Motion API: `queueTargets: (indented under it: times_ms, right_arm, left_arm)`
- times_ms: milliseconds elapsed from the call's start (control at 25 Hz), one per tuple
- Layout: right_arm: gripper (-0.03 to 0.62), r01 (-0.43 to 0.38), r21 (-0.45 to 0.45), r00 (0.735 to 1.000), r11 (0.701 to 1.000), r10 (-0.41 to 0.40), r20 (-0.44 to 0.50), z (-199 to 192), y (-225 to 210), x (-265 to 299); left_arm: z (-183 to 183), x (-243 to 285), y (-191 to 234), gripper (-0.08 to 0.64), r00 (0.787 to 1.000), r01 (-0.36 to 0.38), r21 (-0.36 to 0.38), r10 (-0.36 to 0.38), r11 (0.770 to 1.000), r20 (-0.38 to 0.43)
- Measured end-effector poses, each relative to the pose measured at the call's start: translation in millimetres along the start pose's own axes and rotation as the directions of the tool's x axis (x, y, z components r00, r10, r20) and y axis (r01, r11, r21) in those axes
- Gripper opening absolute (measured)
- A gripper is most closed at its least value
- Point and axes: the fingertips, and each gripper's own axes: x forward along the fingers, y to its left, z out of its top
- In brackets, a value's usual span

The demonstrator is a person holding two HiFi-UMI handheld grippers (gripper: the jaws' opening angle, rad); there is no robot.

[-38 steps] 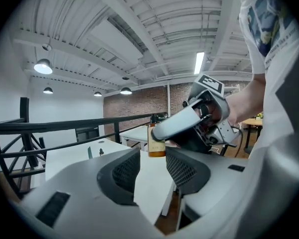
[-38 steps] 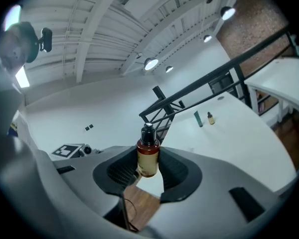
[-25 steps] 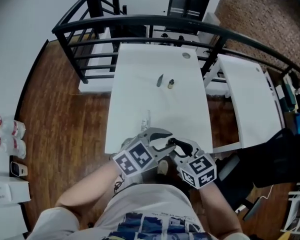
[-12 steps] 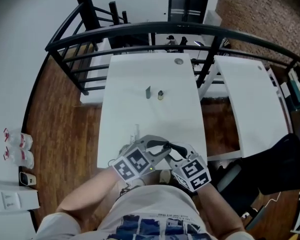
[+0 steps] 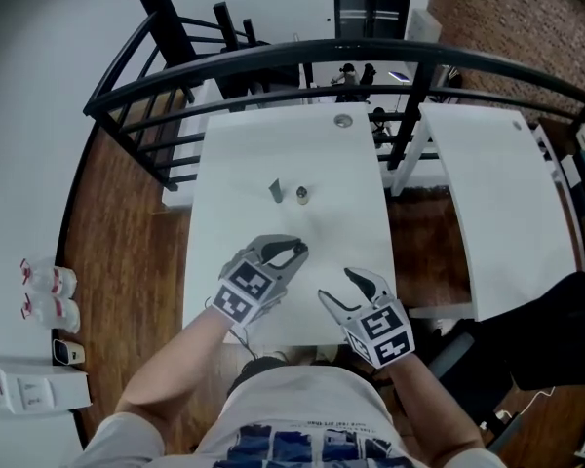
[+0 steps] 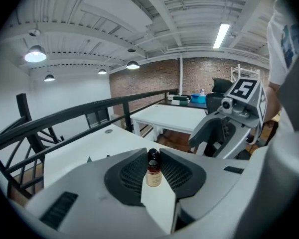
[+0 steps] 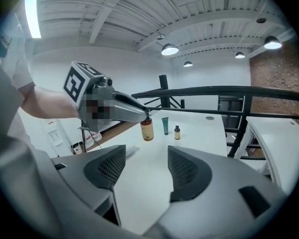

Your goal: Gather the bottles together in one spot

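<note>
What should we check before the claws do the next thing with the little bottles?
1. Left claw gripping the brown bottle: ok, its jaws have just been closing and now pinch the bottle.
2. Right claw free: ok, its jaws have just been opening, with nothing between them.
3. Green tube and small dark bottle standing together, in sight: ok.
4. White table bare between the claws and those two: ok.
5. Brown bottle lifted off the table: cannot tell.
</note>
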Motion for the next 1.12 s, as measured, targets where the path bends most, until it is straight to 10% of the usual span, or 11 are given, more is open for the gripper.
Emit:
queueTargets:
  times_ms: [1120]
  right_arm:
    - [0.308, 0.067, 0.104, 0.995, 0.992, -0.058, -0.087, -46.9, -84.0, -35.5]
  left_arm:
    - [-70.0, 146.6, 125.1, 0.084, 0.956, -0.293, -0.223, 0.287, 0.93, -0.061]
